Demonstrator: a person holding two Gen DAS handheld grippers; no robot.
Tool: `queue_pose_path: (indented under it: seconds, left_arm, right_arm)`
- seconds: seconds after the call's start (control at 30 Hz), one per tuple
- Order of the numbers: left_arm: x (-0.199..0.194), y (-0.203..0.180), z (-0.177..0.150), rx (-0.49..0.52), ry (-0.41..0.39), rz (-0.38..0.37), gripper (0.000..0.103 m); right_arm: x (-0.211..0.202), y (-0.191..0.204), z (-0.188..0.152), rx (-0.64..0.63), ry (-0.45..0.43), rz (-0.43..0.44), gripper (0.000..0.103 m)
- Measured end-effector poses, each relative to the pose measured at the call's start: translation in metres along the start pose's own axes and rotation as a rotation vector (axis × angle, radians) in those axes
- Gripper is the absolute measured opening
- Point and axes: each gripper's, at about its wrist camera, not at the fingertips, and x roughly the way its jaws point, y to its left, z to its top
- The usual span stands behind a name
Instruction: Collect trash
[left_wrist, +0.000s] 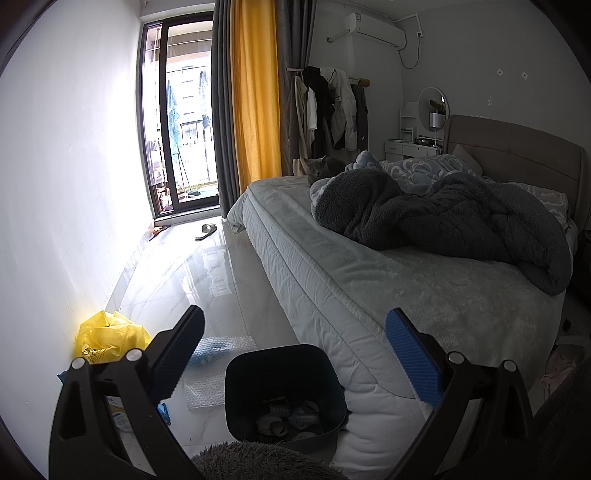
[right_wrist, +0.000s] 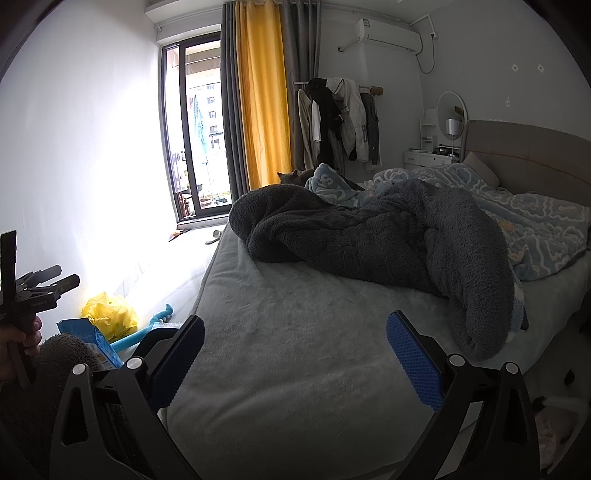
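Spread wide and empty, left gripper jaws above upright dark bin, mouth up; right gripper likewise gaping over bed; yellow bag left, print unreadable.

Glossy tiled floor: dark bin, bubble wrap, yellow bag, slipper. Bed: grey blanket, cat.

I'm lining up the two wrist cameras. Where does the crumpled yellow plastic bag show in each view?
Left wrist: the yellow plastic bag lies lower left on the floor against the white wall, just past the left jaw.
Right wrist: the bag sits lower left, by the wall beyond the bed's corner.
Shared landmark: the yellow curtain, top centre in both.
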Motion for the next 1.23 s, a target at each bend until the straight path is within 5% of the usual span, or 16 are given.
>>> queue_pose_path:
  seconds: [1.23]
  left_arm:
    - [0.0038, -0.0022, -0.0050, -0.003, 0.008, -0.001, 0.100]
  right_arm:
    - [0.0004, -0.0018, 0.0002, -0.003, 0.002, 0.000, 0.100]
